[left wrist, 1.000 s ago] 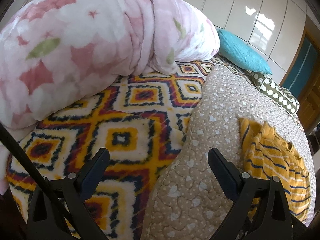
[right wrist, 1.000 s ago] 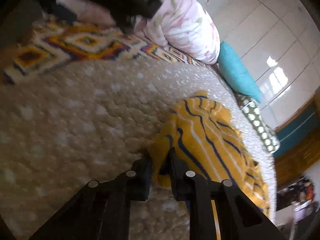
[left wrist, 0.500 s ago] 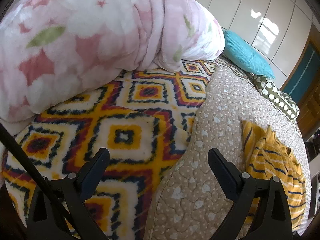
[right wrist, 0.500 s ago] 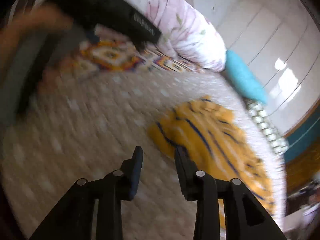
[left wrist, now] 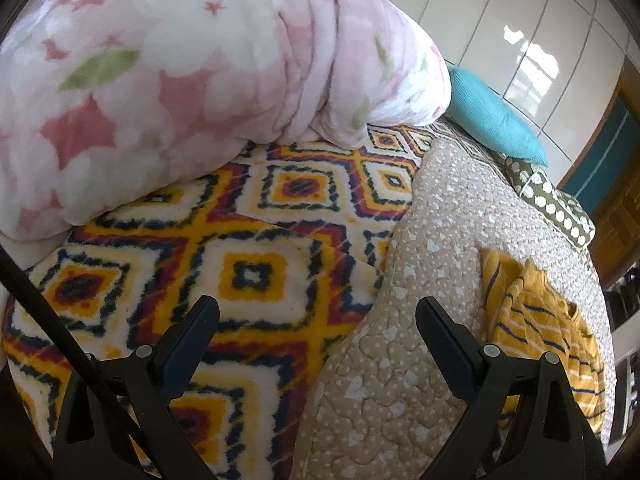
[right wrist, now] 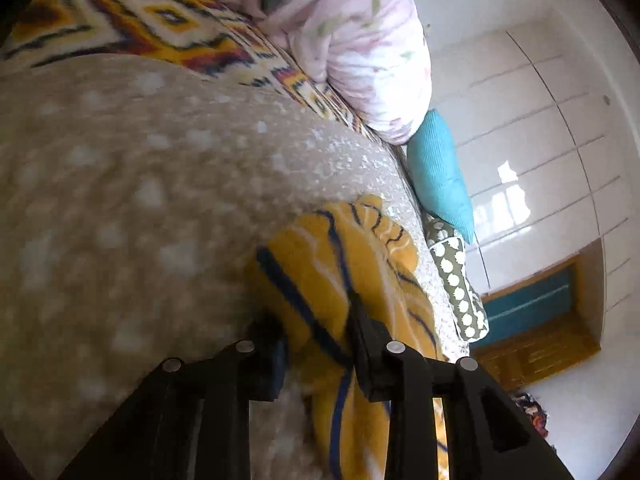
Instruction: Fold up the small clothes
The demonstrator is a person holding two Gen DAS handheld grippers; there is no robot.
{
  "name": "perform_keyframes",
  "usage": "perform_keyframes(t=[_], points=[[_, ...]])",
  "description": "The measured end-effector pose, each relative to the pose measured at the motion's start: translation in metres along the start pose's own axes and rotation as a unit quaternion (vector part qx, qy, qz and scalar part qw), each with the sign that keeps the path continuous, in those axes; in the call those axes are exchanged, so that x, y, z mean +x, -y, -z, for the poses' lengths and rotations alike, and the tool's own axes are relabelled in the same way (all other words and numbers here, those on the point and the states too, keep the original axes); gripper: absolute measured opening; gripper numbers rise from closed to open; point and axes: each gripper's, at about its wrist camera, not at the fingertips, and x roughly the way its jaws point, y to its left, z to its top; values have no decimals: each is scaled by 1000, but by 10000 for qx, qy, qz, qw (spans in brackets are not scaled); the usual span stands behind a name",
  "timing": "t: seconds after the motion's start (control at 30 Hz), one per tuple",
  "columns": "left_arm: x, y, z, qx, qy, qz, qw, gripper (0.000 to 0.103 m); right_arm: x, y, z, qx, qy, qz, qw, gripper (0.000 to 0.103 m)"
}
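Moved: my R gripper (right wrist: 316, 332) back onto yellow striped garment (right wrist: 320, 280), jaws just closing, fabric between them, grip unconfirmed. L gripper (left wrist: 318, 312) wide open, empty, over quilt (left wrist: 440, 216).

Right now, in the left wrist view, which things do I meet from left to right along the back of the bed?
Pink floral blanket → turquoise pillow → olive pillow with white dots.

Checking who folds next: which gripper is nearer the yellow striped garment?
Right. The right gripper has the yellow striped garment between its fingers; the left gripper hangs open, apart, with the garment off to its right.
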Motion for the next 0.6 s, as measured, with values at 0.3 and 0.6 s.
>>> perform_keyframes(t=[0.3, 0.6], points=[[-10, 2, 2, -83, 124, 21, 9999, 98, 6, 50, 0, 1045, -27, -800, 9913, 12], [-29, 58, 32, 587, 279, 256, 9976, 98, -17, 247, 165, 4873, 173, -936, 8680, 9]])
